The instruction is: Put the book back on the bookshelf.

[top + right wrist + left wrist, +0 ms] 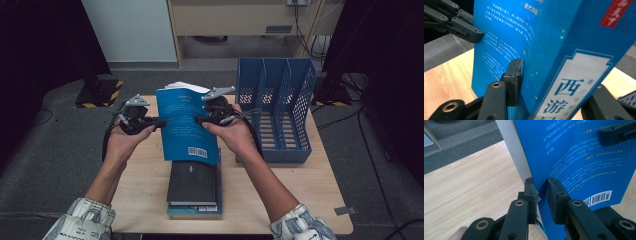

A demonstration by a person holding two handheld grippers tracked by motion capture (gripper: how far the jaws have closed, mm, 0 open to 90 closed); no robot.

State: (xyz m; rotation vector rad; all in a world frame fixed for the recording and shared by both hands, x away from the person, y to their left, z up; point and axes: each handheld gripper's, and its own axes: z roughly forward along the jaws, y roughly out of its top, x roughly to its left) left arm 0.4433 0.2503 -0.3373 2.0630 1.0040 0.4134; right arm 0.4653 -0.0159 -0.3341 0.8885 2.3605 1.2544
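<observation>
A thick blue book point(186, 125) is held tilted above the table, back cover and barcode facing me. My left gripper point(159, 123) is shut on its left edge; in the left gripper view the two pads point(530, 190) pinch the cover and pages of the book point(579, 162). My right gripper point(200, 120) is shut across the spine side. In the right gripper view one pad point(514, 75) presses the back cover of the book point(499, 37), and the other jaw is hidden behind the spine. Below lies a stack of books point(194, 187) with a dark one on top.
A blue three-slot file rack point(277, 107) stands on the right part of the wooden table point(145, 185), close to my right hand. Grey carpet surrounds the table, with cables on the floor at the right.
</observation>
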